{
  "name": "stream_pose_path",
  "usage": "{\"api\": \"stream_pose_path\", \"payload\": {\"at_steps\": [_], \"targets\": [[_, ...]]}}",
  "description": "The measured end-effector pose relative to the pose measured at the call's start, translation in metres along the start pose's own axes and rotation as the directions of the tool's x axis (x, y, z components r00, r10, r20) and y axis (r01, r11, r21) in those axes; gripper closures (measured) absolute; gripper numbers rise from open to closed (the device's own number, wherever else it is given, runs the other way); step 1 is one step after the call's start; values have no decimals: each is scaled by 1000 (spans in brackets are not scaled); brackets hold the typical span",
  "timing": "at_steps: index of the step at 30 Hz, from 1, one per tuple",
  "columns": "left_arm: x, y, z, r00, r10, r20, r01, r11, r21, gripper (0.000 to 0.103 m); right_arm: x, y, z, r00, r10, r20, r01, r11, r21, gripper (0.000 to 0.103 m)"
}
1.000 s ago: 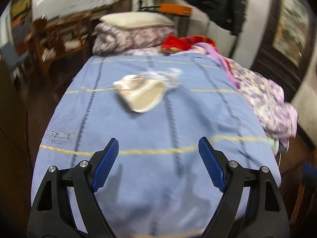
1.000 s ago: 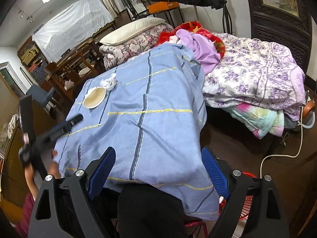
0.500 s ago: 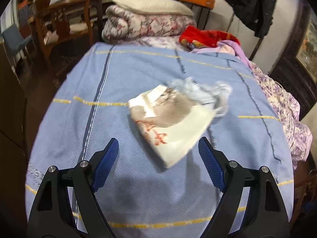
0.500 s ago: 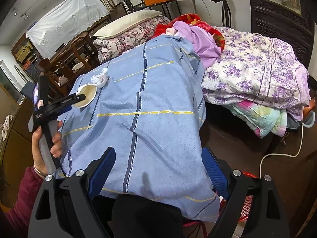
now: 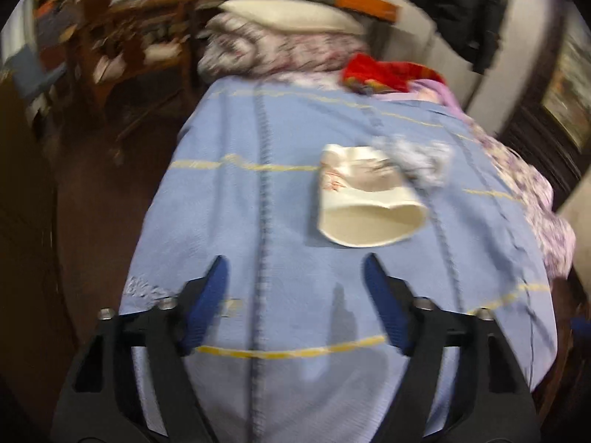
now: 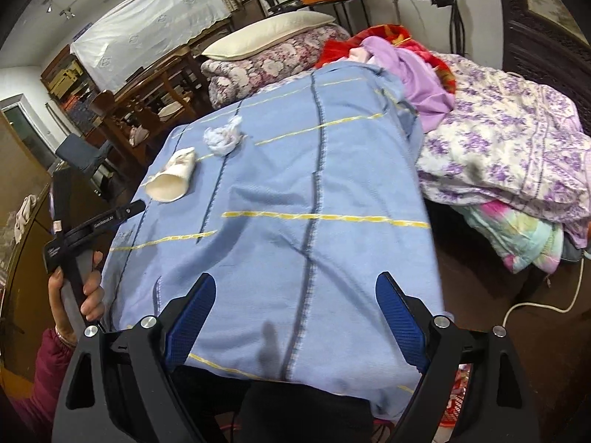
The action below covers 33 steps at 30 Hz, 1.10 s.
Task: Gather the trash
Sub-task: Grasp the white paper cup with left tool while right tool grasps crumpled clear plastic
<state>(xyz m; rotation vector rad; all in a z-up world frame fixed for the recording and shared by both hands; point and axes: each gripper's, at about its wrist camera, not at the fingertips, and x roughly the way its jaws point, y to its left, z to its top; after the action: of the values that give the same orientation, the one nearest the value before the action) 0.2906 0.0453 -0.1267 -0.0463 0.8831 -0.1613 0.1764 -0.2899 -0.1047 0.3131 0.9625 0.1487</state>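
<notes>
Two pieces of trash lie on the blue bedspread [image 6: 332, 192], both toward its left edge as the right wrist view shows it. Bedding is piled along the far side: a floral quilt [image 6: 517, 155] on the right, a pillow [image 6: 266, 33] at the head.

Paper cup [image 5: 364, 199]: on its side, flattened, mouth turned toward the left gripper. Its long axis runs roughly away from that gripper, base pointing up the bed. Crumpled tissue [image 5: 417, 162]: just beyond the cup and slightly right, touching or nearly touching its base; blur prevents a firmer finding.

Left gripper [image 5: 295, 277]: jaws wide apart, having just opened a little further, nothing between them. The cup lies ahead and somewhat right of the jaw centreline, near but not yet between the pads.

Right gripper [image 6: 295, 295]: jaws wide apart, empty, over the near end of the bedspread, well apart from both items.

Finding: the left gripper is clearly the nearer tool. Judged next requirement: shift it rightward and forward so the pads straddle the cup across its short axis. Risk: a flattened cup may slide on the cloth rather than seat between the pads.
</notes>
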Motion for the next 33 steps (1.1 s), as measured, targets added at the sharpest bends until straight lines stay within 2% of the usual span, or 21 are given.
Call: {"api": "stream_pose_path", "payload": {"at_steps": [3, 5, 10, 13, 14, 15, 16, 17, 18, 23, 28, 33], "targets": [[-8, -33, 10, 998, -32, 59, 28, 997, 76, 12, 1, 7, 1, 1000, 0, -1, 0, 1000, -16, 16], [0, -45, 19, 997, -35, 62, 29, 996, 83, 9, -3, 8, 4, 1000, -4, 10, 5, 1000, -19, 16], [53, -51, 40, 999, 35, -13, -35, 998, 44, 9, -6, 5, 12, 999, -17, 29, 17, 1000, -8, 15], [71, -37, 37, 999, -10, -48, 9, 1000, -15, 10, -2, 7, 21, 999, -19, 39, 20, 1000, -23, 15], [74, -31, 34, 998, -28, -49, 26, 999, -41, 11, 0, 8, 24, 999, -17, 41, 18, 999, -28, 15], [74, -26, 35, 998, -41, -48, 38, 997, -60, 22, 6, 11, 31, 999, -9, 43, 10, 999, -36, 15], [70, -20, 35, 997, -82, -18, 80, 993, -85, 34, 9, 13, 36, 999, -2, 46, 3, 999, -40, 15], [69, -16, 34, 994, -107, -6, 106, 990, -97, 35, 14, 16, 41, 999, 7, 49, -5, 999, -47, 15], [68, -12, 33, 992, -124, 1, 124, 986, -114, 35, 20, 20, 48, 999, 16, 50, -13, 998, -56, 15], [56, -8, 31, 991, -110, 72, 119, 984, -132, 36, 66, 51, 93, 997, 61, 45, -56, 993, -105, 15], [54, -3, 34, 988, -123, 91, 136, 978, -161, 36, 120, 82, 138, 997, 75, 13, -73, 991, -111, 17], [54, -5, 35, 987, -132, 89, 145, 978, -151, 36, 164, 104, 161, 998, 57, -19, -59, 991, -120, 27]]}}
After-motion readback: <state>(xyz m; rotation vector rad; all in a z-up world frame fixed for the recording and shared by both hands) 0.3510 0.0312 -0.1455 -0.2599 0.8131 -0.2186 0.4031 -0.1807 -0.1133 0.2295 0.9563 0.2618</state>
